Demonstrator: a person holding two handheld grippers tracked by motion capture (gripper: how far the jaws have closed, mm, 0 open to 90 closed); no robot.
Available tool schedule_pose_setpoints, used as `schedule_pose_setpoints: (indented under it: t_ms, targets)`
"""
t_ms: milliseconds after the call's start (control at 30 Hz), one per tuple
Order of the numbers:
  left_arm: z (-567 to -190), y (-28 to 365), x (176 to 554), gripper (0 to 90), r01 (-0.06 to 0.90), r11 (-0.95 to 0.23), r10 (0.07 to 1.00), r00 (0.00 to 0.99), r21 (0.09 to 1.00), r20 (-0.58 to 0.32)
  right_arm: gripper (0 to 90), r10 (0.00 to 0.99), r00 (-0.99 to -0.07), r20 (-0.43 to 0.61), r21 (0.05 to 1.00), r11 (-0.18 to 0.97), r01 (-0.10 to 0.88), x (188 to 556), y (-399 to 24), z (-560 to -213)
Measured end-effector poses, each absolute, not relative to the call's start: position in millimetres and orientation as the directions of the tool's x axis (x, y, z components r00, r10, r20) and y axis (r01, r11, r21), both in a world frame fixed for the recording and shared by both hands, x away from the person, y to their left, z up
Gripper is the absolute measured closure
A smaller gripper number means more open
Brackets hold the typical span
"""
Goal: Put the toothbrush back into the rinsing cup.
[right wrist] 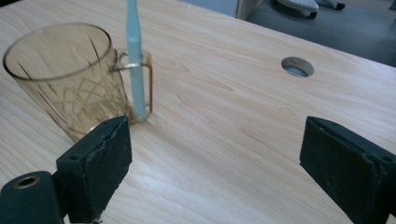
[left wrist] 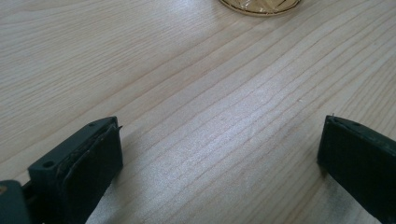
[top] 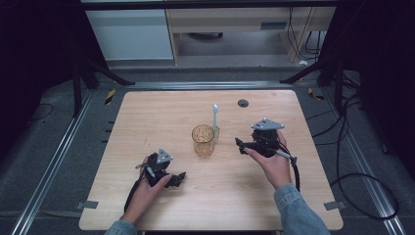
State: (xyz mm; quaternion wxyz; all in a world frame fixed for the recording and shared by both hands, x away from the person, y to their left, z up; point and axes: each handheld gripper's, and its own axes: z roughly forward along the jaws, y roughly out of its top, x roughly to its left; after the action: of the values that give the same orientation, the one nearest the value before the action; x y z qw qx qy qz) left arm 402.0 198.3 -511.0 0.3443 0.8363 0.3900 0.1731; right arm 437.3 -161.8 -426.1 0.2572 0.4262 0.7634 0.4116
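Main risk: the toothbrush (right wrist: 134, 56) stands upright in the handle loop of the amber glass mug (right wrist: 70, 79), propped only by that loop. Swing your right gripper (top: 241, 145) back toward frame centre and a jaw clips the stem or the mug, and the brush tips out onto the table (top: 147, 112). The mug looks light, so a side knock could slide it too.

In the high view, mug and brush sit at frame centre, your right gripper just right of them, apart, nothing touching. In the right gripper view the mug is upper left, just past the left jaw; the brush is outside the gap.

Right jaws wide open, holding nothing. Left gripper (top: 180, 177), lower left of centre, also wide open over bare wood, empty; mug base (left wrist: 261, 5) at its top edge.
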Motion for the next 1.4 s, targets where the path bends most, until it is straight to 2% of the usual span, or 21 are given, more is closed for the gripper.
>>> schedule_pose_setpoints:
  t_ms: [400, 667, 1000, 1400]
  targets:
    - [-511, 198, 402, 0.0, 0.533, -0.459, 0.771, 0.636, 0.711, 0.020, 8.6, 0.869, -0.494, -0.033, 0.806, 0.316, 0.501, 428, -184, -442]
    - [-511, 198, 402, 0.0, 0.534, -0.459, 0.772, 0.635, 0.710, 0.021, 8.9, 0.870, -0.494, 0.015, 0.772, 0.304, 0.559, 424, -193, -463]
    - [-511, 198, 402, 0.0, 0.534, -0.459, 0.772, 0.635, 0.710, 0.021, 8.2, 0.896, -0.442, 0.049, 0.718, 0.276, 0.639, 421, -212, -491]
    - [-511, 198, 402, 0.0, 0.534, -0.459, 0.772, 0.635, 0.710, 0.021, 7.8, 0.916, -0.398, 0.054, 0.700, 0.250, 0.669, 422, -226, -505]
